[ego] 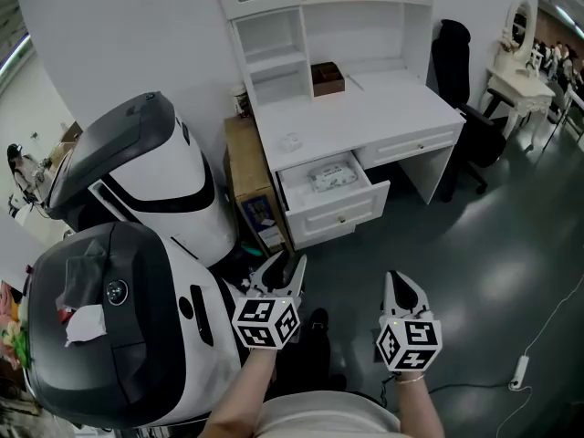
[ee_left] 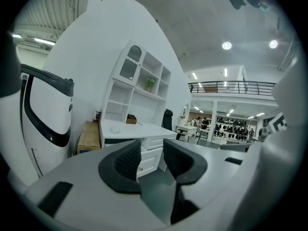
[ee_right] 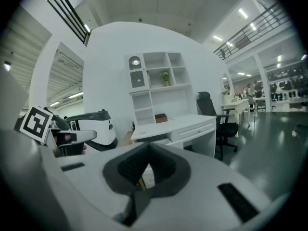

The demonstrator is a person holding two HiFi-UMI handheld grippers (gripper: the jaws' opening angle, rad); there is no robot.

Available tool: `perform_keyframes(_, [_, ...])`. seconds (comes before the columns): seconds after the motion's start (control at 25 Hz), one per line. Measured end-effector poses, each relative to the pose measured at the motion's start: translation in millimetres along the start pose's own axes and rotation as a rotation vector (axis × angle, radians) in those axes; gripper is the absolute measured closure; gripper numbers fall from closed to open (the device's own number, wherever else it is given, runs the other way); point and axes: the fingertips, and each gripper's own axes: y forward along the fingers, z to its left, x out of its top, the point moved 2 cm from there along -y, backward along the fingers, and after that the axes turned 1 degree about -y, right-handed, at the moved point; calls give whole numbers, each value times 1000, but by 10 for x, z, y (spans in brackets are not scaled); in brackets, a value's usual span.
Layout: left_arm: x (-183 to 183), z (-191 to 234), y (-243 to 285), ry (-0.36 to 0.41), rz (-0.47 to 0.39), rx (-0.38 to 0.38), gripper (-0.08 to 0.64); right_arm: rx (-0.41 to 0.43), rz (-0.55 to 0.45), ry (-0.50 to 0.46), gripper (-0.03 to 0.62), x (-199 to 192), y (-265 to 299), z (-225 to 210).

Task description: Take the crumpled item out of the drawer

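A white desk [ego: 383,108] stands ahead of me, its left drawer [ego: 336,213] pulled open. Inside the drawer lies a pale crumpled item [ego: 330,175]. Both grippers hang low over the dark floor, well short of the desk. My left gripper [ego: 285,268] is open, and in the left gripper view its jaws [ee_left: 151,150] stand apart with nothing between them; the drawer front [ee_left: 146,161] shows through the gap. My right gripper [ego: 400,283] is shut and empty, and its tips [ee_right: 148,147] meet in the right gripper view.
Two big white-and-black machines [ego: 151,181] [ego: 100,327] crowd the left side. A wooden cabinet [ego: 245,167] stands beside the desk. A brown box [ego: 327,78] and a small white object [ego: 290,141] sit on the desktop. A black chair [ego: 456,71] and a white dressing table [ego: 520,89] stand at the right.
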Motion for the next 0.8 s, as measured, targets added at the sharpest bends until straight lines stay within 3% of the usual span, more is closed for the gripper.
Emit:
perform_keyframes(0.36, [139,645,1040,-11,34,21,419,-5,16,10,591,261,1145,-141])
perform_keyframes(0.8, [464,1394,2240,18,78,3,411,69,22,-2,591,727,2505,62])
